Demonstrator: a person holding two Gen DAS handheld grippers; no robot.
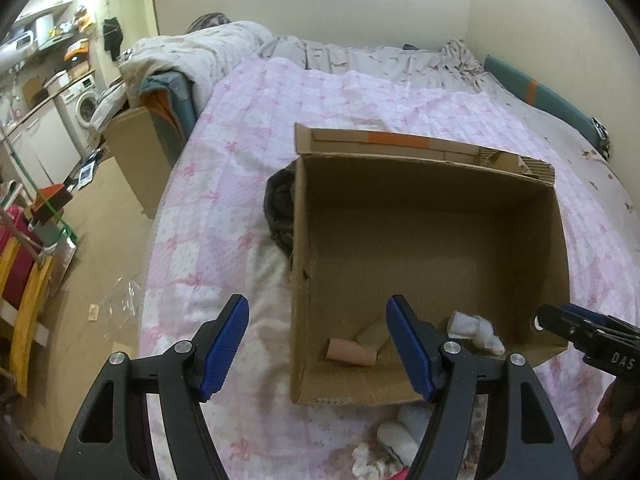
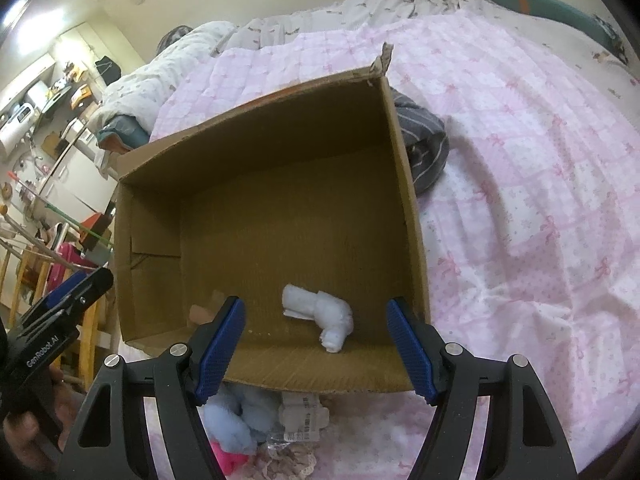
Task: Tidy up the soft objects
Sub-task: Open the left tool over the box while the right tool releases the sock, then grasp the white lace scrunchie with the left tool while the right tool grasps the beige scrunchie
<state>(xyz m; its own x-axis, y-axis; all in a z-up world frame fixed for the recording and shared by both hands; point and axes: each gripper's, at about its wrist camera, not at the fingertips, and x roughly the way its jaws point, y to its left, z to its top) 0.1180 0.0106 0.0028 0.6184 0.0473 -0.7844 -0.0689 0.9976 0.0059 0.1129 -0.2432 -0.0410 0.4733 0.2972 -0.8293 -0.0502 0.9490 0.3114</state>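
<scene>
An open cardboard box (image 1: 436, 184) (image 2: 256, 148) sits on a pink quilted bed. Inside lie a white rolled sock (image 2: 318, 312) (image 1: 476, 330) and a beige rolled sock (image 1: 352, 354). My left gripper (image 1: 320, 344) is open and empty above the box's near-left corner. My right gripper (image 2: 316, 344) is open and empty above the box's near wall, over the white sock. Its tip shows at the right of the left wrist view (image 1: 560, 320). More soft items lie in front of the box: white socks (image 1: 396, 436), a light blue plush (image 2: 236, 420), something pink (image 2: 224, 456).
A dark striped garment (image 2: 424, 144) lies against the box's far side; it also shows in the left wrist view (image 1: 280, 208). A rolled duvet (image 1: 192, 56) lies at the head of the bed. To the left are the floor, another cardboard box (image 1: 136, 160) and cluttered shelves.
</scene>
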